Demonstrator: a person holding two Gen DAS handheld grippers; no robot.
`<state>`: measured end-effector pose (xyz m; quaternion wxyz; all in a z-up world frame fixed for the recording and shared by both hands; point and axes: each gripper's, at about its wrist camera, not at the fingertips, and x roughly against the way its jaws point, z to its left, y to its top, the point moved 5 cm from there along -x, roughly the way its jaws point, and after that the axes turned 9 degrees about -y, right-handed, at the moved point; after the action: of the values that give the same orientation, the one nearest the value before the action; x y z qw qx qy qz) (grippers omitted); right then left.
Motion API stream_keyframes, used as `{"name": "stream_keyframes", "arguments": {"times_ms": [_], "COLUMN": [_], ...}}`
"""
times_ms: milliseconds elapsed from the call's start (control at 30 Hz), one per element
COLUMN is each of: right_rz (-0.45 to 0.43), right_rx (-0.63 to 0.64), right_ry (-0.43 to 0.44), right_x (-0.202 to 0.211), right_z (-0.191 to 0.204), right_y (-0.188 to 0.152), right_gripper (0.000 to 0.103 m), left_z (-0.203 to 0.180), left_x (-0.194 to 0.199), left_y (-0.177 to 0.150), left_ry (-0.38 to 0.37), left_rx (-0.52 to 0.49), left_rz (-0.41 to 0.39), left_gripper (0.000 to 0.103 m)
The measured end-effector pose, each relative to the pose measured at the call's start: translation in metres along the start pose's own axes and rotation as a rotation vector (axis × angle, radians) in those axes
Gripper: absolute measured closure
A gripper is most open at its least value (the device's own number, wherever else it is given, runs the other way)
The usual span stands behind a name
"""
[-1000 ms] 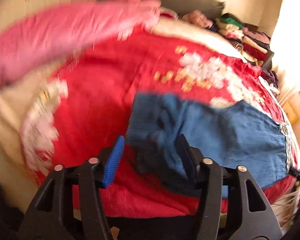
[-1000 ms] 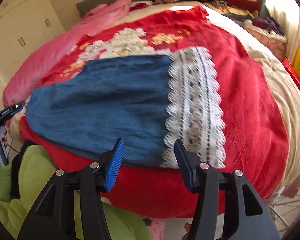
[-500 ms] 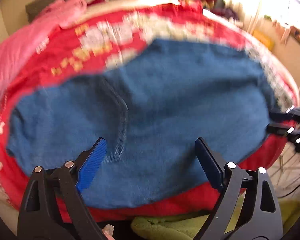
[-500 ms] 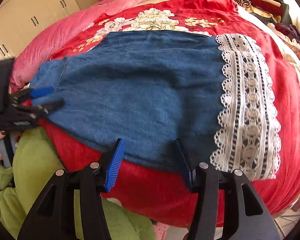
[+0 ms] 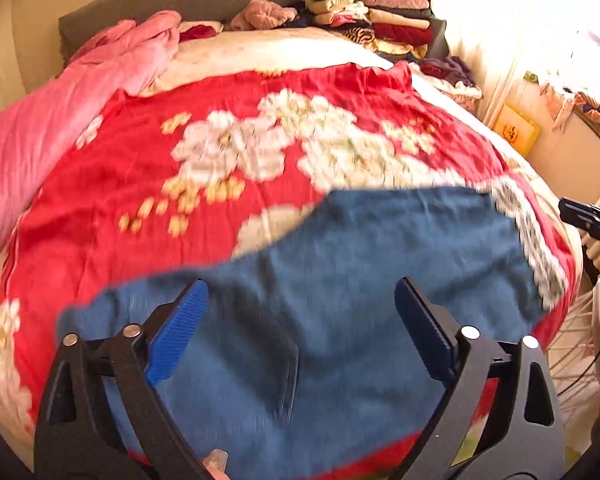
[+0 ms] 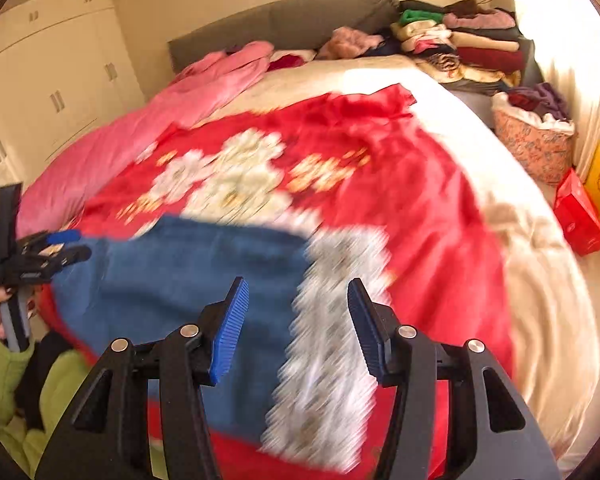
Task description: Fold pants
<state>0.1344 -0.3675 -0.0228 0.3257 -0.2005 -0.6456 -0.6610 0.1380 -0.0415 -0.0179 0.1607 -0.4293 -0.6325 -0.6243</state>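
Blue denim pants (image 5: 340,300) with a white lace hem (image 6: 332,344) lie spread flat on the red floral bedspread (image 5: 180,152), near the bed's front edge. My left gripper (image 5: 300,328) is open and empty, hovering above the waist end. My right gripper (image 6: 296,320) is open and empty above the lace hem end. The pants also show in the right wrist view (image 6: 188,272). The left gripper shows at the left edge of the right wrist view (image 6: 64,246); the right gripper shows at the right edge of the left wrist view (image 5: 588,220).
A pink blanket (image 6: 148,120) lies along the bed's left side. Stacked folded clothes (image 6: 460,40) sit at the headboard's right. A basket of clothes (image 6: 532,136) and a red box (image 6: 578,212) stand right of the bed. Wardrobes (image 6: 60,80) line the left wall.
The left gripper let go of the bunched waist and opened wide; the pants now lie spread flat. Both grippers have pulled back and up from the pants.
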Motion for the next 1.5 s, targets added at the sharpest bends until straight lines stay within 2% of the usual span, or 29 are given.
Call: {"name": "stream_keyframes", "arguments": {"times_ms": [67,200,333,567,600,633,667,700,733,800,900,1000,1167,1300,1367,1433,1500], "right_rz": [0.016,0.082,0.132,0.190,0.192,0.194,0.194,0.192,0.188,0.152,0.073,0.048,0.148,0.137,0.115,0.077,0.039], "right_rx": [-0.015,-0.049,-0.068,-0.084,-0.083,-0.079,-0.074,-0.072,-0.073,-0.076,-0.073,-0.061,-0.020,-0.010,-0.009,-0.023,-0.062], "right_ry": [-0.002,0.031,0.054,0.111,0.126,0.143,0.156,0.171,0.186,0.213,0.219,0.195,0.048,-0.006,-0.029,-0.051,-0.042], "right_x": [-0.016,-0.055,-0.084,-0.117,-0.118,-0.119,-0.119,-0.119,-0.118,-0.109,-0.091,-0.092,-0.134,-0.139,-0.132,-0.117,-0.094], "right_z": [-0.014,-0.033,-0.040,-0.042,-0.041,-0.038,-0.036,-0.034,-0.032,-0.029,-0.028,-0.027,-0.028,-0.029,-0.029,-0.032,-0.038], "right_y": [0.013,0.027,0.028,0.019,0.017,0.014,0.012,0.010,0.009,0.011,0.025,0.038,0.030,0.029,0.030,0.033,0.033], "right_gripper": [0.053,0.053,0.053,0.053,0.053,0.056,0.063,0.068,0.077,0.084,0.085,0.085,0.083,0.077,0.064,0.057,0.055], "left_z": [-0.002,-0.002,0.001,0.004,0.003,0.003,0.003,0.002,0.000,-0.006,-0.010,-0.007,0.002,0.006,0.008,0.014,0.017], "left_x": [-0.012,-0.048,-0.085,-0.123,-0.127,-0.129,-0.129,-0.128,-0.125,-0.113,-0.093,-0.096,-0.124,-0.137,-0.133,-0.123,-0.106], "left_y": [0.014,0.030,0.039,0.042,0.041,0.040,0.038,0.038,0.037,0.040,0.052,0.060,0.048,0.039,0.040,0.041,0.042], "left_ry": [-0.028,-0.074,-0.101,-0.137,-0.147,-0.148,-0.145,-0.145,-0.158,-0.150,-0.141,-0.107,-0.079,-0.052,-0.054,-0.019,-0.011], "left_rx": [-0.003,-0.003,0.013,0.051,0.061,0.068,0.073,0.077,0.079,0.048,0.020,0.005,0.034,0.017,0.026,0.037,0.046], "left_rz": [0.004,0.063,0.116,0.165,0.168,0.169,0.166,0.159,0.154,0.125,0.058,0.047,0.096,0.129,0.125,0.115,0.086], "left_gripper": [0.014,0.014,0.014,0.014,0.028,0.050,0.061,0.081,0.097,0.100,0.100,0.100,0.100,0.094,0.088,0.070,0.067]}}
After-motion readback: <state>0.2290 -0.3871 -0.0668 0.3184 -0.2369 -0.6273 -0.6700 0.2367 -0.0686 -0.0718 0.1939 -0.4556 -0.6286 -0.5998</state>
